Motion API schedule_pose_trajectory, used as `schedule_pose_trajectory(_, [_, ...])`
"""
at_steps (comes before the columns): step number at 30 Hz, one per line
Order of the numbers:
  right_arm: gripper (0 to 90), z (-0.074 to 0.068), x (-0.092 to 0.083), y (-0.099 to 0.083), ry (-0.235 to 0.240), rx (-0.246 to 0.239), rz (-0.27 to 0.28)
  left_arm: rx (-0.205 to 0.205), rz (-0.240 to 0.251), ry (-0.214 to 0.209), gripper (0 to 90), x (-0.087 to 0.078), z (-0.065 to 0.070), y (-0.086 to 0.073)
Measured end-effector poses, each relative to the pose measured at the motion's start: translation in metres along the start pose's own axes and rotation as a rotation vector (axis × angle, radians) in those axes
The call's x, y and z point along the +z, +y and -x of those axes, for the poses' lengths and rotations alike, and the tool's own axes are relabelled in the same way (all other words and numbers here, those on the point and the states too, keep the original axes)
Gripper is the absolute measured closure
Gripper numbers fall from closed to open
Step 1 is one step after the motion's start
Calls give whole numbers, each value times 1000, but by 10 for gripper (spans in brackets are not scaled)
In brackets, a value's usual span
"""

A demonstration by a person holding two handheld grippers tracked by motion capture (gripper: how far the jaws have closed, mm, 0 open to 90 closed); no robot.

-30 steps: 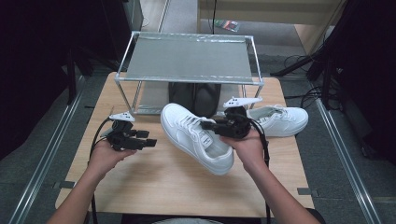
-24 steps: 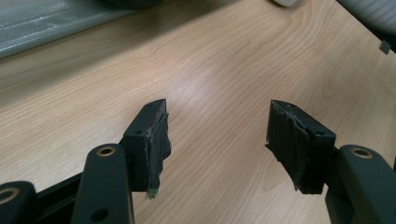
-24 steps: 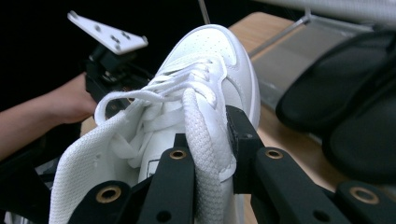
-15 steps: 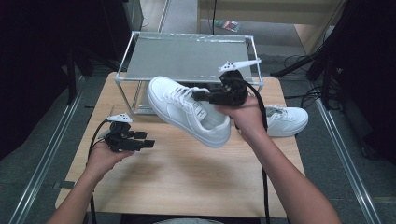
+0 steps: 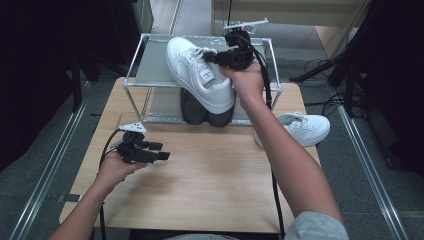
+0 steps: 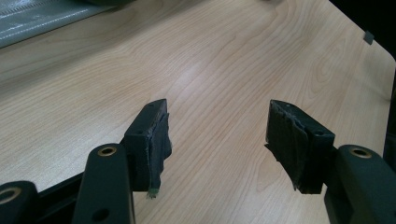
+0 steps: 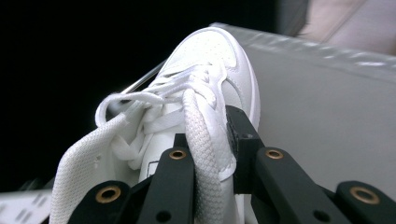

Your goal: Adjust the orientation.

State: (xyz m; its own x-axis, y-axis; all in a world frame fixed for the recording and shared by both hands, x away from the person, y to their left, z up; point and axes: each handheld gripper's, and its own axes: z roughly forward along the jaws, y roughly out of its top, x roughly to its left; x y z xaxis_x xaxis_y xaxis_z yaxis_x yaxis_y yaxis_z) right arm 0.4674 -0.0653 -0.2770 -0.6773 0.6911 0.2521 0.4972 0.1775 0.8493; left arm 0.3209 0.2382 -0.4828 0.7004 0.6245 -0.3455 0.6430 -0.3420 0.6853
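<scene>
Right tongs (image 5: 216,58) clamped on white shoe (image 5: 197,75) above rack (image 5: 131,80); left tongs (image 5: 161,151) apart, empty.

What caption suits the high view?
Right gripper holds a white shoe above the rack; left gripper rests open.

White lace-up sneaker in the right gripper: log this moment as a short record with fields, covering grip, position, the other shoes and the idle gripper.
held item: white lace-up sneaker, gripped at its side collar
holder: right gripper, jaws shut on the sneaker
position: in the air over the top shelf of the metal-framed rack, toe toward the rack's far side
second white sneaker: on the light wooden table, right of the rack
dark shoes: under the rack's shelf
left gripper: jaws open, nothing between them, over the table
</scene>
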Motion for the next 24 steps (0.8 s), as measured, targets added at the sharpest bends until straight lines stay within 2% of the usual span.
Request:
schedule_pose_trajectory(1, [830, 3, 5, 4, -28, 16, 8, 3, -3, -3, 398, 1, 0, 0])
schedule_pose_trajectory(2, [830, 3, 5, 4, -28, 16, 8, 3, -3, -3, 398, 1, 0, 0])
schedule_pose_trajectory(3, [829, 10, 15, 10, -73, 70, 25, 10, -5, -7, 398, 1, 0, 1])
schedule_pose_trajectory(4, [829, 10, 15, 10, -73, 70, 25, 10, -5, -7, 398, 1, 0, 1])
schedule_pose_trajectory(5, [829, 17, 25, 15, -119, 103, 42, 15, -4, -15, 398, 1, 1, 2])
schedule_pose_trajectory(6, [829, 17, 25, 15, -119, 103, 42, 15, -4, -15, 398, 1, 1, 2])
schedule_pose_trajectory(7, [828, 21, 34, 19, -167, 134, 52, 24, -8, -11, 398, 2, 2, 3])
schedule_pose_trajectory(8, [828, 21, 34, 19, -167, 134, 52, 24, -8, -11, 397, 2, 2, 3])
schedule_pose_trajectory(9, [827, 23, 43, 24, -219, 149, 56, 28, -18, -8, 397, 2, 2, 3])
schedule_pose_trajectory(10, [827, 23, 43, 24, -219, 149, 56, 28, -18, -8, 398, 2, 2, 3])
schedule_pose_trajectory(11, [828, 26, 51, 28, -256, 179, 59, 33, -22, -5, 397, 2, 3, 3])
schedule_pose_trajectory(12, [828, 26, 51, 28, -256, 179, 59, 33, -22, -5, 398, 2, 3, 3])
schedule_pose_trajectory(13, [828, 28, 60, 30, -288, 218, 61, 39, -17, -5, 397, 2, 3, 3])
schedule_pose_trajectory(15, [828, 28, 65, 30, -306, 233, 59, 40, -17, -10, 397, 2, 3, 3])
schedule_pose_trajectory(16, [827, 27, 69, 31, -330, 242, 56, 40, -17, -14, 397, 2, 4, 3])
schedule_pose_trajectory(17, [826, 25, 77, 32, -374, 250, 47, 43, -18, -15, 397, 2, 4, 4])
schedule_pose_trajectory(20, [826, 25, 85, 34, -408, 279, 57, 47, -13, -18, 397, 2, 5, 5])
schedule_pose_trajectory(24, [822, 24, 92, 35, -423, 315, 55, 51, -14, -25, 396, 2, 6, 5])
